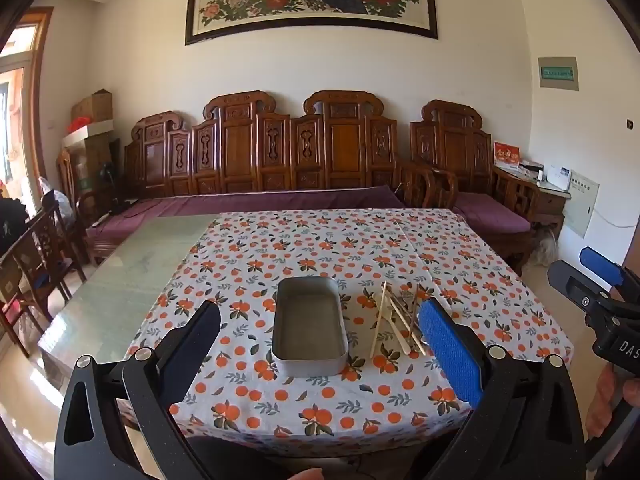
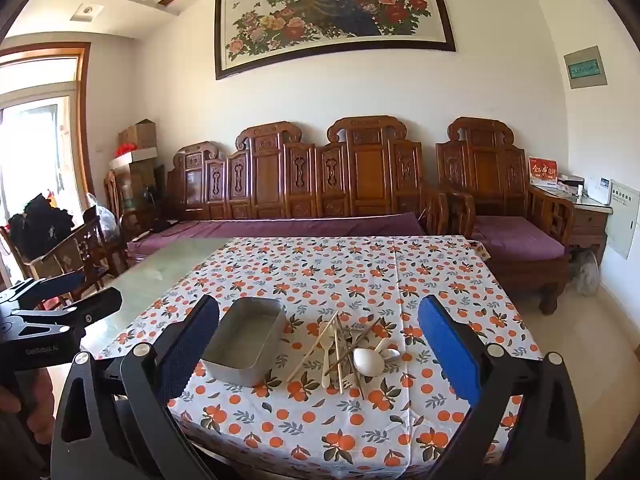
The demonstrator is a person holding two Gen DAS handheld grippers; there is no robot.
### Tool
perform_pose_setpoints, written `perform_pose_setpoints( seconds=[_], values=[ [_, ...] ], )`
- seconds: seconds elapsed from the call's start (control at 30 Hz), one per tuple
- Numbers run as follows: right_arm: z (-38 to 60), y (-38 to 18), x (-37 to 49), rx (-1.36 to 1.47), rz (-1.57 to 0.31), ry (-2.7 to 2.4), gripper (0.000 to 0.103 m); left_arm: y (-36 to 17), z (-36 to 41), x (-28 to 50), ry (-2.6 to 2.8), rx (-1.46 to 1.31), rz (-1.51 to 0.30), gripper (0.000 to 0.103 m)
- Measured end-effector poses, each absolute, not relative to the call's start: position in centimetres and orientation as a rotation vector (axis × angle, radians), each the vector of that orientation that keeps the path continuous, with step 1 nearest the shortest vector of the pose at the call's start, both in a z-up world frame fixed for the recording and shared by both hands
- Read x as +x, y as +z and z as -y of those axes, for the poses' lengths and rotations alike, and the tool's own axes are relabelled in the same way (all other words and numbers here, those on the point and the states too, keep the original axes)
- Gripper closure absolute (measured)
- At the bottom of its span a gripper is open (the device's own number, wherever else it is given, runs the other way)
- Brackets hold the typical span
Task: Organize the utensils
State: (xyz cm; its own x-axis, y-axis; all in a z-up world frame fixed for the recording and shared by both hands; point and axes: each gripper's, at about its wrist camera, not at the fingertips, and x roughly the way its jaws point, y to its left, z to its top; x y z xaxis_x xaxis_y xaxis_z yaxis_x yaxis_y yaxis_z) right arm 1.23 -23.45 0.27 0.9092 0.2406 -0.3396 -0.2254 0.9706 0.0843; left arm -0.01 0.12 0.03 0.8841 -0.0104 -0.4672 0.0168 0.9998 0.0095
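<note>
Currently, stage: nothing lifted yet, as I judge it; I have both tools raised off the table, short of its near edge.
Left gripper (image 1: 318, 344): jaws spread wide and empty, lined up on the tin, I think so it can steady it.
Right gripper (image 2: 318, 344): jaws also wide apart, holding nothing, aimed at the pile, the side it reaches most easily.
Metal tin (image 1: 310, 326): empty, sitting on the tablecloth (image 1: 304, 420) toward the table's near edge, open side up to receive things.
Utensil pile (image 2: 352, 350): chopsticks, forks and a white spoon (image 2: 369, 360) lying crossed just right of the tin, not touching it as far as I can tell.
Risk: crossed sticks may drag neighbours along, so I would pick a top piece first.
</note>
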Motion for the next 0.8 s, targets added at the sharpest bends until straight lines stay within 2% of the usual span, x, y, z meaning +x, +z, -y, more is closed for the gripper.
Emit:
perform_pose_setpoints(
  seconds=[0.8],
  values=[
    [23.25, 0.57, 1.00, 0.047, -0.353, 0.243, 0.003, 0.76, -0.01, -0.40, -0.017, 0.005, -0.466, 0.007]
  ],
)
